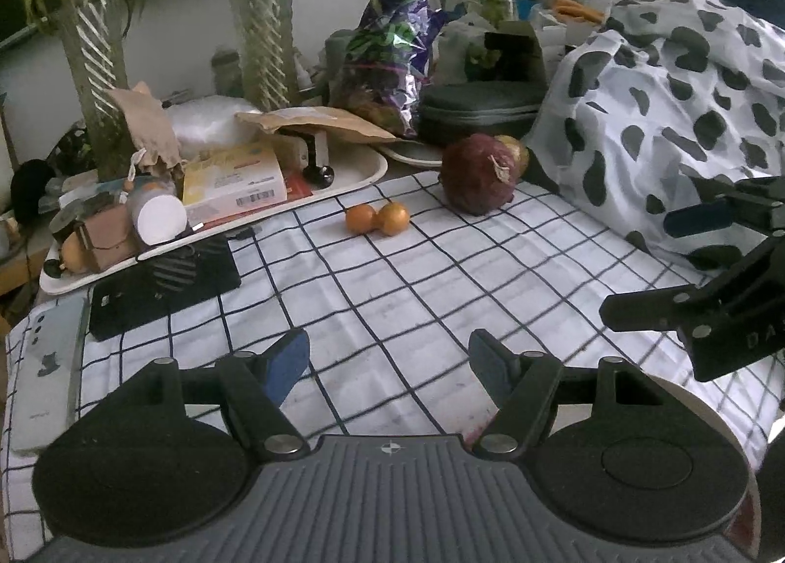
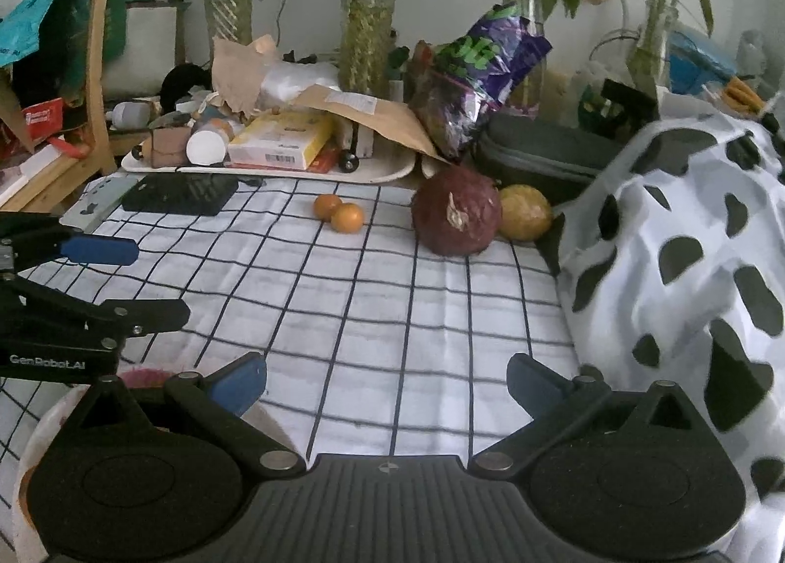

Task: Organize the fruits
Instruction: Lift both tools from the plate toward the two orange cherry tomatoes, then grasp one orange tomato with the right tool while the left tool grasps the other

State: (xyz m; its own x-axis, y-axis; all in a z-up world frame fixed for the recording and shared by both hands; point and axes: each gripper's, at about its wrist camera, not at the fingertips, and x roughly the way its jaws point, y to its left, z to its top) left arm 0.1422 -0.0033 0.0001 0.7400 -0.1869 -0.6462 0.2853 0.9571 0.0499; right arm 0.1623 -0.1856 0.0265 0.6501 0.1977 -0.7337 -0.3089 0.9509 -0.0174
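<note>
My left gripper (image 1: 387, 362) stands partly open with nothing between its blue pads, only the checked cloth (image 1: 392, 298) under them. My right gripper (image 2: 387, 384) is spread likewise and holds nothing.

In the right view, the side of my left gripper reads "GenRobot.AI"; in the left view the side of my right gripper shows only "DA" before the edge cuts it off. Print on the yellow box (image 2: 279, 141) is too small to read.

Ahead of both grippers, well apart from the pads, two small oranges (image 1: 377, 218) lie touching each other on the cloth. Farther ahead and to the right sits a big dark red fruit (image 1: 478, 173), with a yellow fruit (image 2: 525, 212) just behind it, touching or nearly so.

The right view shows the yellow fruit whole; the left view shows only a sliver of it. The right view also shows a pale bowl rim (image 2: 44, 421) under my gripper's left side. The left view shows a grey phone (image 1: 44, 362) lying to my left beside a black pouch (image 1: 162, 288). The spotted cloth (image 2: 687, 268) heaps to the right.
</note>
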